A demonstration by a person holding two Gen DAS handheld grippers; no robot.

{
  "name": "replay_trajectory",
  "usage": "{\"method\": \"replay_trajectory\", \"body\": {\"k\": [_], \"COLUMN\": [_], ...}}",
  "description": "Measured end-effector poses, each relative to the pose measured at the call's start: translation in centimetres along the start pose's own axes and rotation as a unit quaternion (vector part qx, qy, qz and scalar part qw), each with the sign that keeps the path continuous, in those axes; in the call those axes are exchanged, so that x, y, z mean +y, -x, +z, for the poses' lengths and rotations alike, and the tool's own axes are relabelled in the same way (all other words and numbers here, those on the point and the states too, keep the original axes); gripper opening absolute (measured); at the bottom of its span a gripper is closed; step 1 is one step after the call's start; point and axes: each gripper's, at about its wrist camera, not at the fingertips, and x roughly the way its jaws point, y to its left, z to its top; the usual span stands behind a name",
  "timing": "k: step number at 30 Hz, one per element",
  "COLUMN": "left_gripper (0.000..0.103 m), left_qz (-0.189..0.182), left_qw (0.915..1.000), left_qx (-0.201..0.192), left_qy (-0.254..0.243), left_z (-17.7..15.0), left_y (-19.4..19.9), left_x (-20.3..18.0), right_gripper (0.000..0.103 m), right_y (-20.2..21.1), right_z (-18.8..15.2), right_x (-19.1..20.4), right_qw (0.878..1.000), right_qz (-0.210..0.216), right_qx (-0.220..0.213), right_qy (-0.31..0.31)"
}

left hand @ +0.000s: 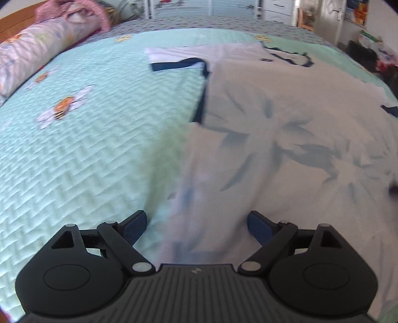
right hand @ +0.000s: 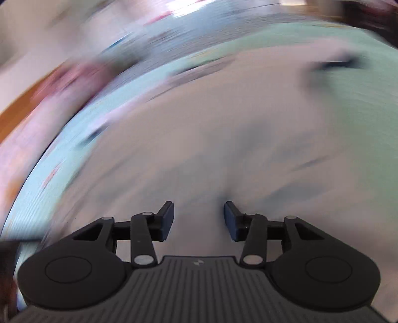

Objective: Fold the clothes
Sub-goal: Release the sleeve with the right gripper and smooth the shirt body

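A white T-shirt [left hand: 273,119] with navy trim and a faint blue print lies spread on the mint-green quilted bedspread [left hand: 87,149]; one side is folded over, so a navy-edged sleeve [left hand: 179,65] shows at the far left. My left gripper [left hand: 196,223] is open just above the shirt's near left edge, its blue pads [left hand: 135,227] apart with nothing between them. The right wrist view is heavily blurred by motion. There the right gripper [right hand: 199,218] is open over the white shirt [right hand: 223,124], with cloth visible below the gap.
A pink and lilac bolster pillow [left hand: 37,57] and bunched pink bedding [left hand: 74,12] lie along the bed's far left. White drawers [left hand: 278,10], a door [left hand: 333,20] and dark clutter [left hand: 365,57] stand beyond the bed at the right.
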Motion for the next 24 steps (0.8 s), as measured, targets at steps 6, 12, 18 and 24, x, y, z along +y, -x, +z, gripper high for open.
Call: {"method": "replay_trajectory", "body": {"k": [6,12,18,24], "left_gripper": [0.090,0.091,0.091,0.093], "left_qz": [-0.030,-0.138,-0.196,-0.162], "left_qw": [0.9988,0.9883,0.9772,0.9736], "left_qx": [-0.030,-0.062,-0.043,-0.031], "left_qy": [0.026,-0.022,-0.068,-0.158], "left_z": [1.7,4.8,5.9,3.6], "left_y": [1.6,2.0,-0.5,-2.2], "left_x": [0.1,-6.6,-15.5,-19.5], "right_gripper": [0.047,0.051,0.049,0.052], "right_y": [2.7,0.5,5.5,15.7], "right_z": [1.5,1.3,-2.6,-5.0], "right_x": [-1.5,-2.2,-1.2,-9.6], "right_qw": [0.993,0.995,0.995,0.974], "right_qz": [-0.064,-0.089,0.040,-0.135], "right_qx": [-0.091,-0.039,-0.050,-0.133], "right_qy": [-0.042,-0.037,-0.073,-0.126]}}
